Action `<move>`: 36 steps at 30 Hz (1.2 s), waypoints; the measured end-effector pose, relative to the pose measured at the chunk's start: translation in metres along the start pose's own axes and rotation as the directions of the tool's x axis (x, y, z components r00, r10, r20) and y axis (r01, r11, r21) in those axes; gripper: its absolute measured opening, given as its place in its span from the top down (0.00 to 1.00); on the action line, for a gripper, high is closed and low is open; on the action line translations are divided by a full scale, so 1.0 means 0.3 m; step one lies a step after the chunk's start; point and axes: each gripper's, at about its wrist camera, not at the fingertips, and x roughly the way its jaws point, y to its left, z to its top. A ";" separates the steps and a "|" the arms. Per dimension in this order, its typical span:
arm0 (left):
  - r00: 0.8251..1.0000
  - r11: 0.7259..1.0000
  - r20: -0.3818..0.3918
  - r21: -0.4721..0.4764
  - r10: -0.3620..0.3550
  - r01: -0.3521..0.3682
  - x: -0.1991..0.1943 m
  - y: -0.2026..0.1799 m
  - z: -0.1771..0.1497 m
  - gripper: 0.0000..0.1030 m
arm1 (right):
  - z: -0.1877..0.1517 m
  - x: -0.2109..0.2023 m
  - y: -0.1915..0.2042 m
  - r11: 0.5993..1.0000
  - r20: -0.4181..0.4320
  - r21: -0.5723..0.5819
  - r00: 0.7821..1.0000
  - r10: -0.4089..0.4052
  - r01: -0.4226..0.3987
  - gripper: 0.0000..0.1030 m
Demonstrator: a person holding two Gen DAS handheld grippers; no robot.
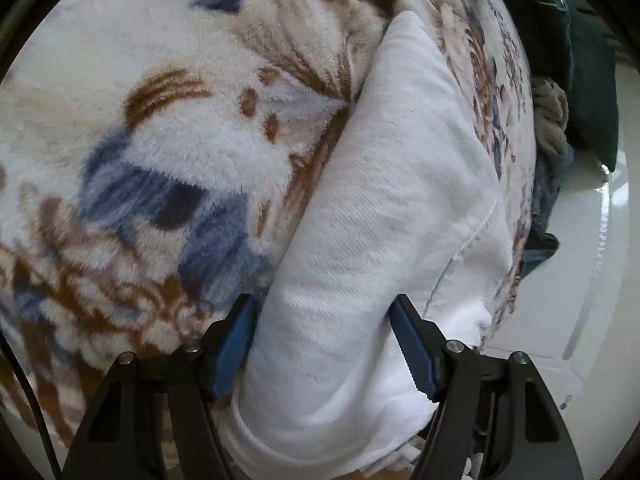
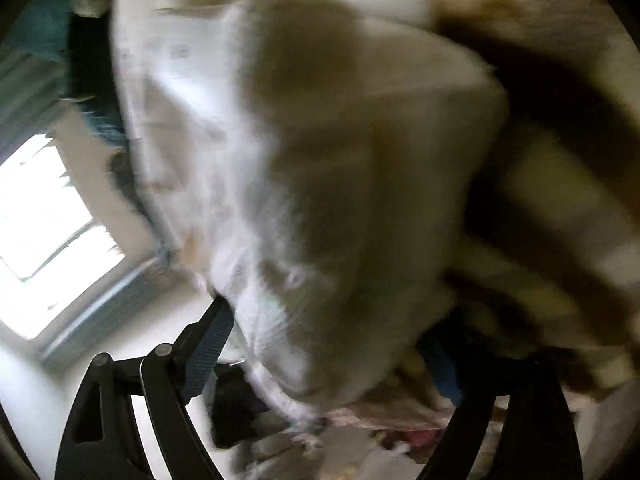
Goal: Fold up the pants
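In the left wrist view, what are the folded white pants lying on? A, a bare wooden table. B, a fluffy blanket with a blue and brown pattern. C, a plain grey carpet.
B: the white pants lie on a fluffy blanket with blue and brown markings.

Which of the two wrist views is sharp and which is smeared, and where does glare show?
Left wrist view: sharp, the white pants and patterned blanket show weave and pile. Right wrist view: motion-smeared throughout, the window blown out to white.
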 end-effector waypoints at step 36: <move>0.977 0.928 0.142 0.359 -0.161 0.101 -0.612 -0.477 0.207 0.80 | -0.388 -0.025 0.892 0.871 0.352 -0.464 0.936 0.014 0.162 0.68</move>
